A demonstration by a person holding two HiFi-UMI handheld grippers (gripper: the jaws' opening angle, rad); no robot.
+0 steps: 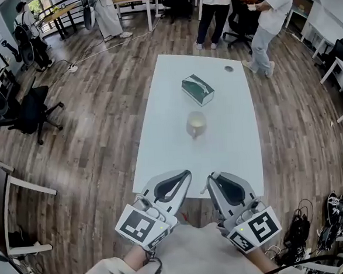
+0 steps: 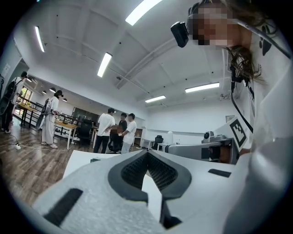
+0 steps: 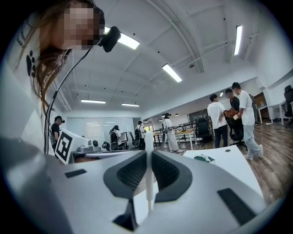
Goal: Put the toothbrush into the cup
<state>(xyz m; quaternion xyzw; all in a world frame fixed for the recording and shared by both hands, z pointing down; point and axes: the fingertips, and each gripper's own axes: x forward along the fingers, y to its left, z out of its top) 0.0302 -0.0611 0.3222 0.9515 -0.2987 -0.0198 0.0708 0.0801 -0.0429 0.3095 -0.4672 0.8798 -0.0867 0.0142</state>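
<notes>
Toothbrush point(image 3: 149, 179) is clamped in the right gripper point(image 3: 149, 154), a thin white handle pinched between the two dark pads and seen standing straight up through the jaws in the right gripper view. From the head view it cannot be made out. The jaws are drawn narrow onto it, with only the handle between them.

Cup point(image 1: 196, 125) is seen well ahead, upright near the middle of the white desk point(image 1: 233, 144), pale inside, well apart from both grippers.

Left gripper point(image 2: 147, 154) is pressed together at the tips, and nothing is held between its pads. Both grippers are held side by side over the near edge of the desk, tips pointed toward the cup, left one at the left.

Beyond the cup, a green box point(image 1: 197, 89) is lying at an angle, near the cup but not touching it. A small dark disc point(image 1: 229, 69) is set at the far end of the desk.

Around the desk, wood floor point(image 1: 94, 127) is seen, an office chair point(image 1: 32, 111) off to the left, and people point(image 1: 271, 15) grouped past the far end.
</notes>
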